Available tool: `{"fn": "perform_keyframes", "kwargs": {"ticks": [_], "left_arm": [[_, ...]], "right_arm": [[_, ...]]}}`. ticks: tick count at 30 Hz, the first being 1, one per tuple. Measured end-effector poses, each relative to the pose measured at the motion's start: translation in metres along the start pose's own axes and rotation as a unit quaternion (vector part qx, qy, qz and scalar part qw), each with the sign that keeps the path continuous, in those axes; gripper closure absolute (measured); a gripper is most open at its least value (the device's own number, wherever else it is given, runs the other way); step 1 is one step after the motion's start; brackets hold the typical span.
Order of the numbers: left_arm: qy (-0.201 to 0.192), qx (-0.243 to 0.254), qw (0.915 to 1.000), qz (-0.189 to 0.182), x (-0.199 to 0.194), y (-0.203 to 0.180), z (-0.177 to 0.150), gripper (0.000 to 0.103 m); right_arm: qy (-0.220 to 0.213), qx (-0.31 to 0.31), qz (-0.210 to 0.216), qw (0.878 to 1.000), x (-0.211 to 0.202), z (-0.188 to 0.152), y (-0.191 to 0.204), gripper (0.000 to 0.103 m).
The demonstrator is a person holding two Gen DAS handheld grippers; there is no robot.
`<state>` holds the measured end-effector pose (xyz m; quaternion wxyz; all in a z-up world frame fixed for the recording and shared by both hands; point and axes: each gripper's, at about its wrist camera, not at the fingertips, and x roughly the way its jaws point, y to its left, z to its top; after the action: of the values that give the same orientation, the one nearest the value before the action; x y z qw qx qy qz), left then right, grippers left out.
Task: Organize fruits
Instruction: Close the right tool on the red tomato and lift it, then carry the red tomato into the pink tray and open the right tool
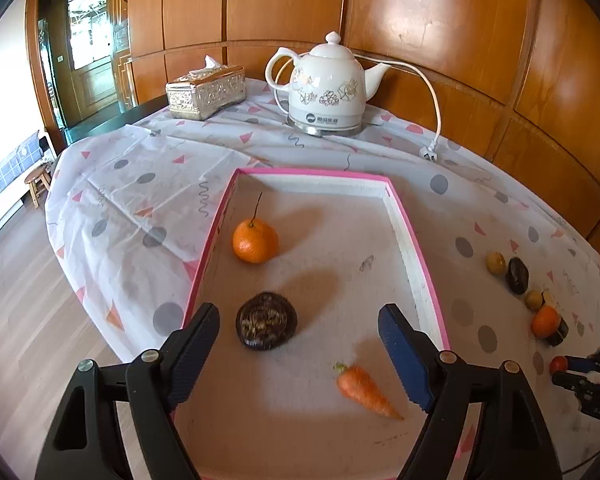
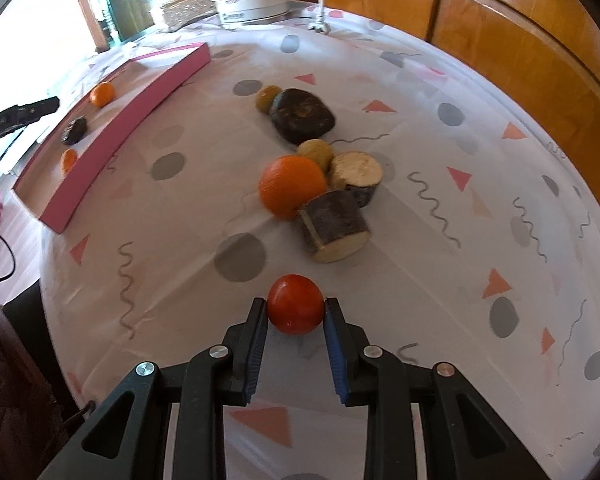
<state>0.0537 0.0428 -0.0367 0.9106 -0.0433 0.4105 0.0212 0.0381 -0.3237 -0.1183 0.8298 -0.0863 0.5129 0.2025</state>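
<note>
Right tongs [image 2: 296, 310] are pinching the small, smooth, soft-looking tomato [image 2: 296, 308] across its middle, low centre, so I am squeezing lightly; left tongs [image 1: 300, 354] are hanging wide, empty.

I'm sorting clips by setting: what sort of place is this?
Probably a home dining or living room: a cloth-covered table against wood-panelled walls, with a ceramic electric kettle and tissue box on it.
</note>
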Motion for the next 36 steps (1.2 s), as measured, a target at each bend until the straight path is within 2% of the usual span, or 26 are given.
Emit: {"fn": "perform_keyframes", "kwargs": {"ticks": [6,21,28,36], "left_arm": [[-0.004,0.006,1.0,-0.001,-0.005,-0.005,-0.01,0.012],[-0.006,-0.004,1.0,-0.005,-0.007,-0.003,-0.019,0.001],[-0.018,-0.028,0.9995,0.003,-0.01,0.011,-0.021,0.0],[-0.015,-0.051,0.9985,0.017,-0.008,0.026,-0.022,0.0]], "right_arm": [[0.003,-0.025,0.023,0.999,-0.002,-0.002,0.018,0.075],[0.009,-0.034,0.019,0.999,-0.003,0.002,0.045,0.075],[-0.025,-0.032,0.05,0.998,-0.008,0.023,0.078,0.075],[-0.071,-0.009,0.086,0.994,-0.012,0.054,0.114,0.075]]}}
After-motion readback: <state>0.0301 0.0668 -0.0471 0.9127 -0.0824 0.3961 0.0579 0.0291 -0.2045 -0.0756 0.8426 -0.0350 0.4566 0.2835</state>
